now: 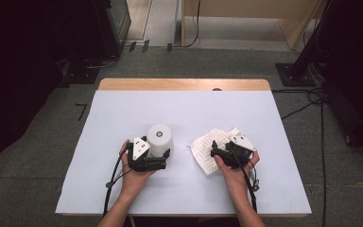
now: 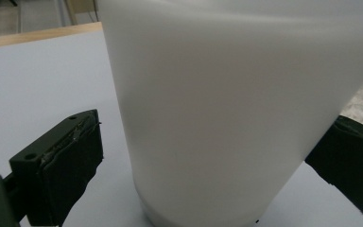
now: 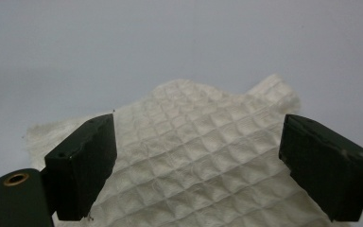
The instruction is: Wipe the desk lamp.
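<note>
Left gripper jaws spread around the upturned white plastic cup, unclamped; right gripper gaping over the quilted white cloth; an off-centre squeeze could tip the cup

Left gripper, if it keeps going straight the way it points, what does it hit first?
Most likely the white cup: it stands upside down between the open fingers of the left gripper, right ahead, though contact is hard to judge.

even overhead light brightens the table (soft, short shadows); upper corners of the high view fall dark; the close white cup looks blurred.
</note>
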Demonstrator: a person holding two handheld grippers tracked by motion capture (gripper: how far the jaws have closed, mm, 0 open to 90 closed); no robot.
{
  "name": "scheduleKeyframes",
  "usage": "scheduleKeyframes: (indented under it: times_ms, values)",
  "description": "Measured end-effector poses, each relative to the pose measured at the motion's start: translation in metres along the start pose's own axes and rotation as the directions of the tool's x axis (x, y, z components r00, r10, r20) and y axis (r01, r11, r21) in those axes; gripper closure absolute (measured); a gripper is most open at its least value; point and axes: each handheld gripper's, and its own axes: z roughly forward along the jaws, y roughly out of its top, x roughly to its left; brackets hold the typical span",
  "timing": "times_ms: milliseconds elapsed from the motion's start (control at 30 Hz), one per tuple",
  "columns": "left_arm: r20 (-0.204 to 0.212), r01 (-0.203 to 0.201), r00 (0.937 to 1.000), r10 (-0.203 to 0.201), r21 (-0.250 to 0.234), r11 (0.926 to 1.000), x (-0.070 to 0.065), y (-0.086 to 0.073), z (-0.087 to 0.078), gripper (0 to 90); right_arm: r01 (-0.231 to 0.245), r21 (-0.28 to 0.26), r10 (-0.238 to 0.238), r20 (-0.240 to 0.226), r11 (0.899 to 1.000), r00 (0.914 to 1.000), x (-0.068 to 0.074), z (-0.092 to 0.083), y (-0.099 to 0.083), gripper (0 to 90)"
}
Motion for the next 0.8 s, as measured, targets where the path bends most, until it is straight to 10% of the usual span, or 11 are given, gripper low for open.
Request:
scheduleKeyframes:
  times_ms: [300, 500, 800]
  values:
    - [-0.001, -0.008, 1.0, 0.008, 0.024, 0.9997, -0.003, -0.003, 0.008, 4.6, 0.007, 0.208, -0.006, -0.001, 0.978, 1.0, 0.008, 0.034, -0.002, 4.1]
    - [0.02, -0.001, 0.9998, 0.001, 0.03, 0.9996, -0.001, -0.003, 0.009, 7.4, 0.047, 0.228, -0.053, 0.017, 0.972, 0.9985, 0.013, 0.037, -0.004, 5.4]
    - [0.016, -0.018, 0.9997, 0.017, 0.037, 0.9992, -0.002, -0.002, 0.009, 7.8, 0.1, 0.175, -0.089, -0.066, 0.98, 0.9938, 0.001, 0.03, -0.005, 51.1]
